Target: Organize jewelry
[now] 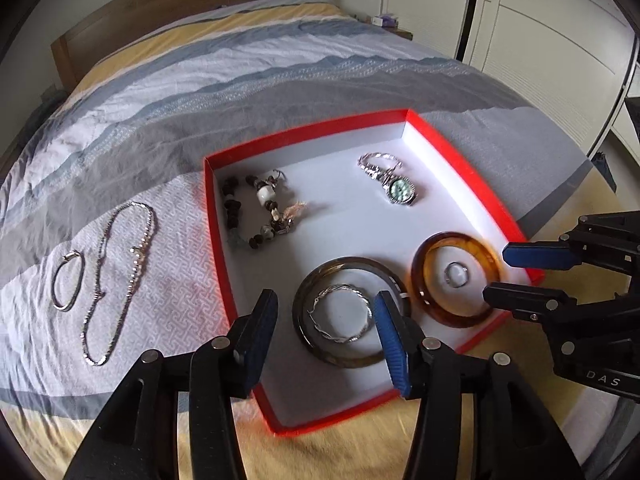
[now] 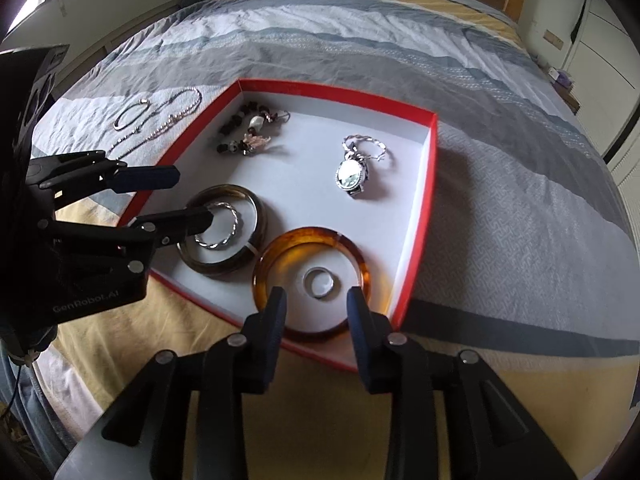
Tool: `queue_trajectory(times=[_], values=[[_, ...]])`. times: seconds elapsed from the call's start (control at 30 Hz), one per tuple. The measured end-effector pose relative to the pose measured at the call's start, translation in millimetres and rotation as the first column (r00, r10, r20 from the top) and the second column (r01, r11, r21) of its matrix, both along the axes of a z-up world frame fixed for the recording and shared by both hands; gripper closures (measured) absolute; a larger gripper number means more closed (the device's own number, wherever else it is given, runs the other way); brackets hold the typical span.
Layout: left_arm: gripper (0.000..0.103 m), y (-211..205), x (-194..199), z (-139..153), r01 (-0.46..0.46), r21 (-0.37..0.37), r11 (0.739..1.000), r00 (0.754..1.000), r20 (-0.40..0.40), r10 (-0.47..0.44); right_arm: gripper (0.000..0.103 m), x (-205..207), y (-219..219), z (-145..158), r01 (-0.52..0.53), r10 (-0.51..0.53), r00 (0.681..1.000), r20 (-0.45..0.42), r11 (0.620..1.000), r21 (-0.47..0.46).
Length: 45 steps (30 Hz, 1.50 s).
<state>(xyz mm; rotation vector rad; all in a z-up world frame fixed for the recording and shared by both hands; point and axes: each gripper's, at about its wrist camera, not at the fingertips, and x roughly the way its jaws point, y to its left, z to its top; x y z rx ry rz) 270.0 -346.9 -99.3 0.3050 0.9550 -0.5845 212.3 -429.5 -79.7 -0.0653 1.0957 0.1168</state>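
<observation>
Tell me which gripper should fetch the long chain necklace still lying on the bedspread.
Left. The chain necklace lies outside the red box, on the left gripper's side, and its fingers are open and empty. The right gripper hangs over the amber bangle, farther away.

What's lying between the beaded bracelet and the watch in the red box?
Nothing: bare white box floor separates beaded bracelet from watch, clearest in the right wrist view.

Red box [image 1: 472,176], amber bangle [image 2: 280,240].

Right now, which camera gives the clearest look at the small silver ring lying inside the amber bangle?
The right wrist view: the small silver ring lies close, centred inside the amber bangle. The left wrist view shows it smaller, off to the right.
</observation>
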Motion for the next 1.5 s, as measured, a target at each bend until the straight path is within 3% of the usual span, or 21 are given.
queue_trajectory(times=[0.5, 0.83, 1.5], values=[[0.03, 56, -95, 105, -0.061, -0.019, 0.998, 0.981, 0.182, 0.064, 0.072, -99, 20, 97, 0.127, -0.14, 0.976, 0.166, 0.988, 0.09], [0.022, 122, -163, 160, -0.149, -0.05, 0.988, 0.946, 0.285, 0.157, 0.072, -160, 78, 147, 0.09, -0.12, 0.956, 0.266, 0.989, 0.121], [0.017, 234, -268, 215, -0.273, -0.156, 0.949, 0.852, 0.42, 0.314, 0.067, -238, 164, 206, 0.026, -0.083, 0.915, 0.395, 0.988, 0.149]])
